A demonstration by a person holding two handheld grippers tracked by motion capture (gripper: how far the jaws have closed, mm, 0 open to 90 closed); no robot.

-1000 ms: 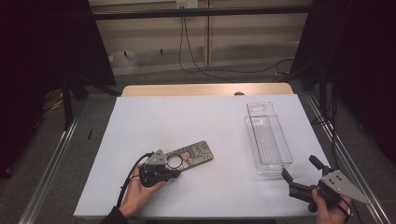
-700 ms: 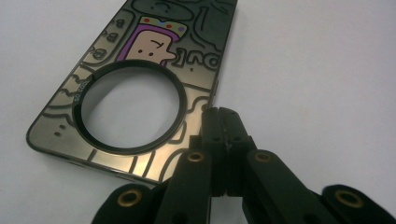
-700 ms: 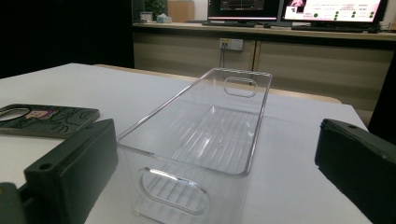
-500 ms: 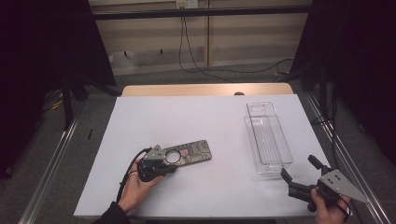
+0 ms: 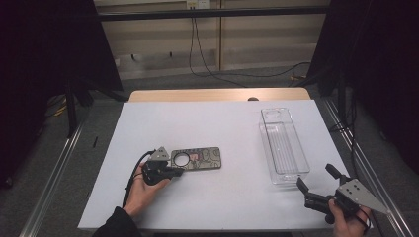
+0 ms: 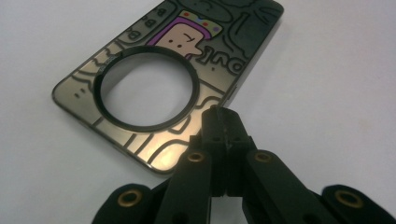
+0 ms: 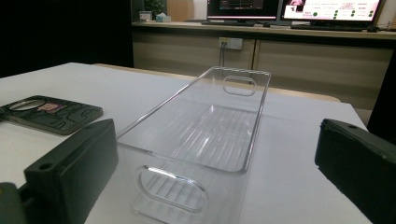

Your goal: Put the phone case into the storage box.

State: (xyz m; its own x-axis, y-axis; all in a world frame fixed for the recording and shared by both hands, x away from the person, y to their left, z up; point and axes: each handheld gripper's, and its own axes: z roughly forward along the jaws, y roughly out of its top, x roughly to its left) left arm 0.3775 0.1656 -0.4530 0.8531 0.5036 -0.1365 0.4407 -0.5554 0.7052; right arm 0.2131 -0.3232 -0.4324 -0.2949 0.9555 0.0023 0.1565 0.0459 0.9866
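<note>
On the white table (image 5: 232, 128), toward its near left, lies a flat phone case (image 5: 195, 159) with a dark, glossy cartoon print; the left gripper view shows a round black-rimmed hole (image 6: 145, 88) in it, and beside that a boxy cartoon figure in purple with a spotted crown; the bubble letters around it are cut off and cannot be read as a word; the left gripper (image 5: 174, 172), held in the person's left hand (image 5: 143, 190), has its jaws pressed together, their tips resting on the near edge of the case beside the hole; well apart, at the near right corner, the right gripper (image 5: 316, 181) sits with its jaws spread wide and nothing between them, aimed at a clear plastic bin (image 5: 284, 145) standing just beyond; the bin's short ends have oval handle cutouts; screens glow on a far counter in the right gripper view, their text too small to read.
</note>
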